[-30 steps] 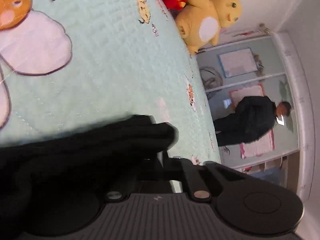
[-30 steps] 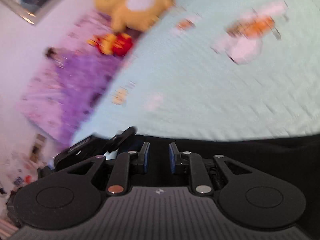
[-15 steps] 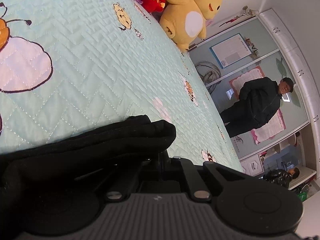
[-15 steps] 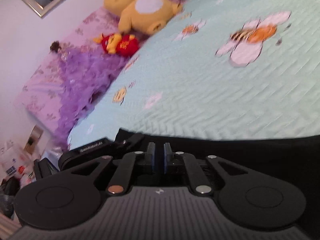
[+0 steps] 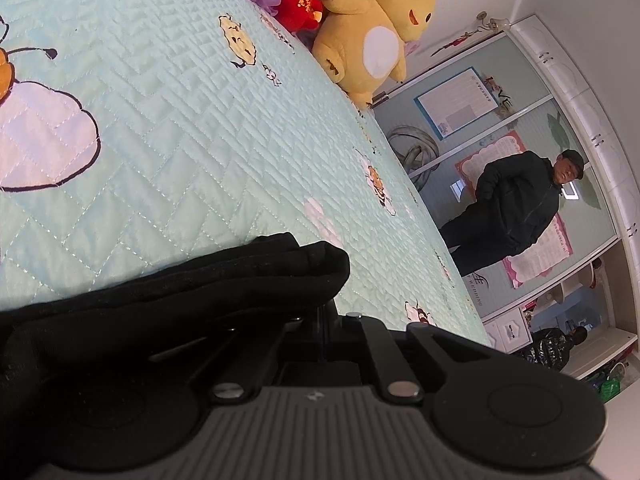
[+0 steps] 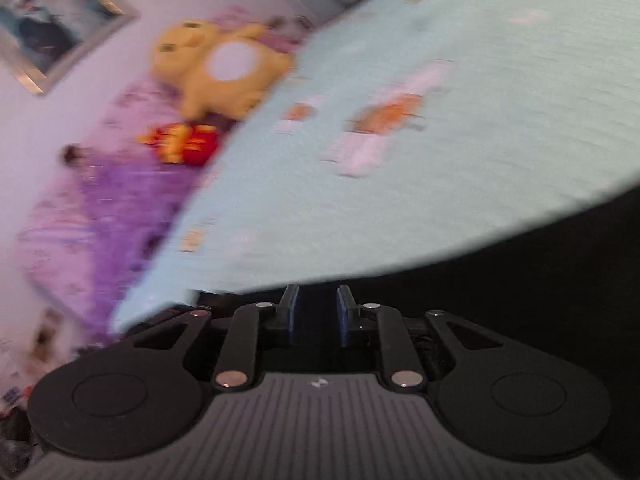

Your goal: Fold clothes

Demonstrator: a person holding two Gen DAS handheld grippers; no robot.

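Fingers of right gripper [image 6: 314,310] have parted over black garment [image 6: 520,300]; left gripper's [image 5: 320,312] state hidden.

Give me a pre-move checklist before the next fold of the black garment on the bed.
1. Left gripper holding the thick black folded garment: cannot tell, cloth hides the fingers.
2. Right gripper released: ok, fingers apart.
3. Pale green quilted bedspread free ahead of the garment: ok.
4. Yellow plush toy away from the garment: ok.
5. Right wrist view sharp: not ok, blurred.

A mint quilted bedspread [image 5: 168,120] fills the room, facing a white-framed wardrobe [image 5: 568,92] and a framed picture [image 6: 56,28] on the pale wall.
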